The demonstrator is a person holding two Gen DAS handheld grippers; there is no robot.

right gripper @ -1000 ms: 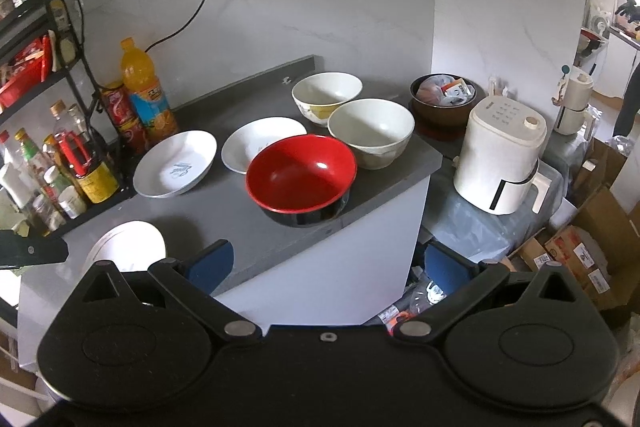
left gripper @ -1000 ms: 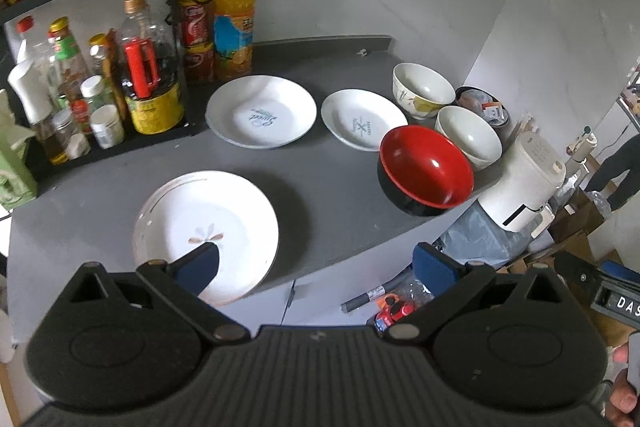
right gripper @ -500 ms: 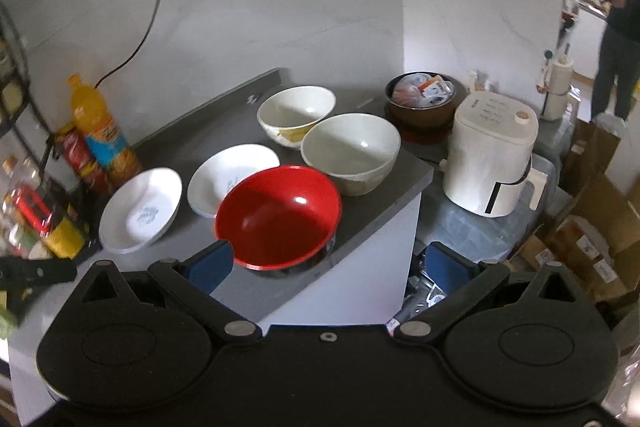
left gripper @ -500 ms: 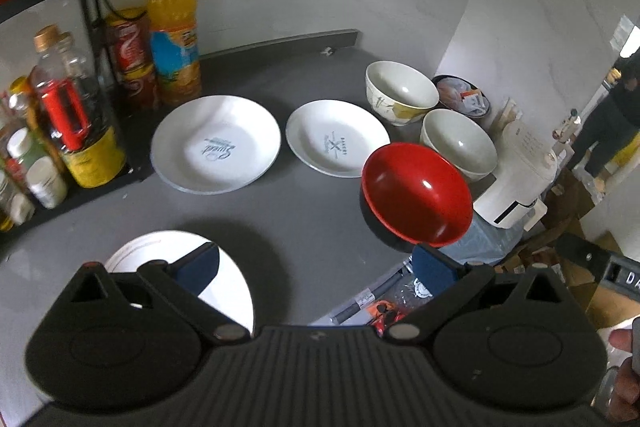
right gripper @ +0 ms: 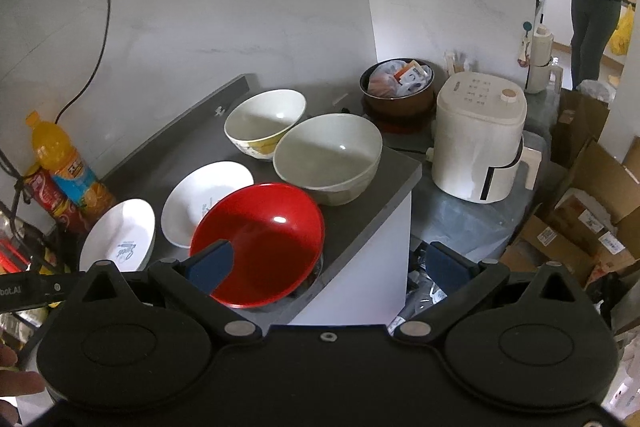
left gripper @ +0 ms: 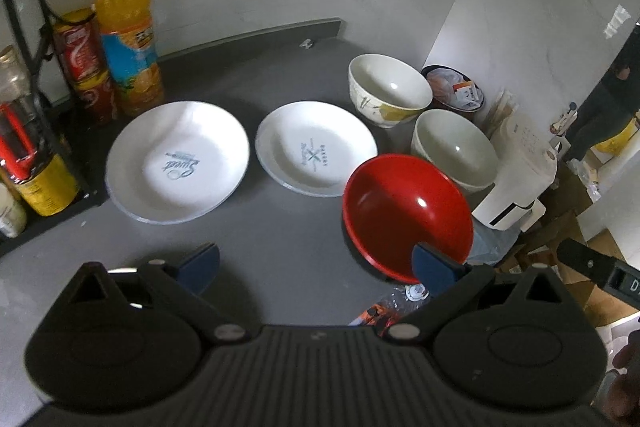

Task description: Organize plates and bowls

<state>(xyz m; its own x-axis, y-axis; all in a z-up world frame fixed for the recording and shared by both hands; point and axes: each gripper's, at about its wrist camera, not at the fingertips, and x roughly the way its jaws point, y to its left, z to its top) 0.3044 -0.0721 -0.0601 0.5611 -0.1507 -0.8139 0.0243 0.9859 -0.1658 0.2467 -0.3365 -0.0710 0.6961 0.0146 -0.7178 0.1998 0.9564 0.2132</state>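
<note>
Both cameras have swung right and closer since a second ago: the plate under the left gripper (left gripper: 316, 261) has nearly slipped from view.

Left wrist view: that gripper hangs released and empty over the grey bench (left gripper: 280, 251), its right pad overlapping the red bowl (left gripper: 404, 211); two white plates (left gripper: 178, 159) lie beyond.

Right wrist view: the right gripper (right gripper: 328, 263) is spread wide, holding nothing, its left pad before the red bowl's rim. Best pinch that rim squarely, since it sits near the bench edge. Cardboard boxes (right gripper: 592, 211) clutter the floor.
</note>
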